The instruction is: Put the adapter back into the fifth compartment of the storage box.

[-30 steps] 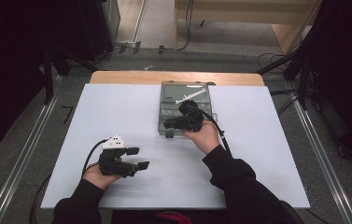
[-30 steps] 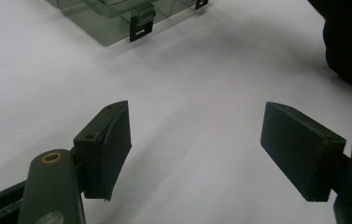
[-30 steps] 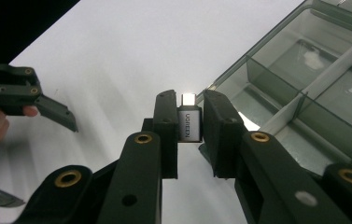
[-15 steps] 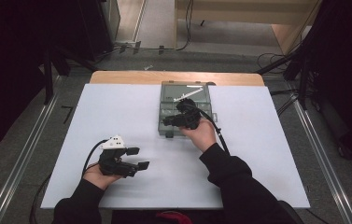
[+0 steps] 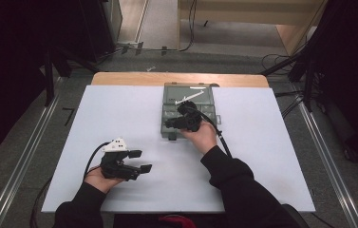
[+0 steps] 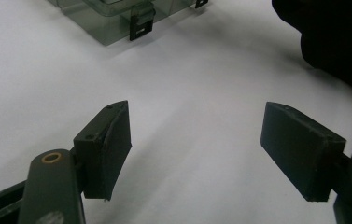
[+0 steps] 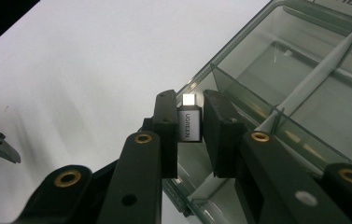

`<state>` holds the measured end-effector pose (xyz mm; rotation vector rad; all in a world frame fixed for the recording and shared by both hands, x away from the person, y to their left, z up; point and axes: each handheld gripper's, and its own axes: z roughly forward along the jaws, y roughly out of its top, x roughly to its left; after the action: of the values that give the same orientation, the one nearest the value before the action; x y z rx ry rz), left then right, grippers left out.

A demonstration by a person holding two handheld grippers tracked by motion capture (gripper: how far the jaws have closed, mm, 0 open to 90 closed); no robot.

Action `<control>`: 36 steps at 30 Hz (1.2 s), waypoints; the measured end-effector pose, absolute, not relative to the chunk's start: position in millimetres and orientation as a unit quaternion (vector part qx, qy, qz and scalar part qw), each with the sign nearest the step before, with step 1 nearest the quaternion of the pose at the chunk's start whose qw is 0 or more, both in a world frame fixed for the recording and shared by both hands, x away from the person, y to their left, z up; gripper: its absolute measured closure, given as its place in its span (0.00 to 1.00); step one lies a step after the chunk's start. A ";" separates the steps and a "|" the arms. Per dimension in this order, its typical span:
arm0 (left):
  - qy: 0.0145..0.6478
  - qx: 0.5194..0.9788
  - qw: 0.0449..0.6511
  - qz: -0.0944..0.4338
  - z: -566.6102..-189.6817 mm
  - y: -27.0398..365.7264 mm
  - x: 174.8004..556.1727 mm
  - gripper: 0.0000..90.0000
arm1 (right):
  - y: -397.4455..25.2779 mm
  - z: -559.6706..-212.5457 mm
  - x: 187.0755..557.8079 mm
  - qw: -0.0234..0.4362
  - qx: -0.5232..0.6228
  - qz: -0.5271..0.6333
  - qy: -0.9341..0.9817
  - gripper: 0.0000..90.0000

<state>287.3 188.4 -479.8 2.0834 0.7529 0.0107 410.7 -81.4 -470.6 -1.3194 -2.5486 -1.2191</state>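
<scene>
The right gripper is clamped on a small silver USB adapter and has edged in over the near-left corner of the clear compartment box. That puts a drop into 1 compartment close. The left gripper stays parked, jaws spread, on the white surface.

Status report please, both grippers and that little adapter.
Right gripper shut on small silver adapter, over the clear compartment box. Left gripper open, idle above the white table. Nothing in the way.
</scene>
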 end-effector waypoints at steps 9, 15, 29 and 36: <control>0.304 0.841 0.448 0.004 -480.0 188.4 287.1 0.27 | -79.5 -472.7 411.4 0.014 -0.423 -0.392 -0.817 0.82; 0.307 0.840 0.447 0.004 -480.1 188.7 287.3 0.27 | -83.9 -466.3 409.3 0.008 -0.414 -0.409 -0.813 0.73; 0.319 0.834 0.449 -0.003 -478.7 189.8 288.4 0.27 | -86.6 -460.9 404.2 0.020 -0.387 -0.422 -0.820 0.47; 0.322 0.834 0.448 -0.003 -478.6 190.5 289.4 0.27 | -93.0 -456.2 402.0 0.018 -0.381 -0.426 -0.820 0.46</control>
<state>289.4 190.5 -478.6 2.0637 0.7961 -0.0081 402.0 -93.0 -456.2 -1.1843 -2.5480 -1.3234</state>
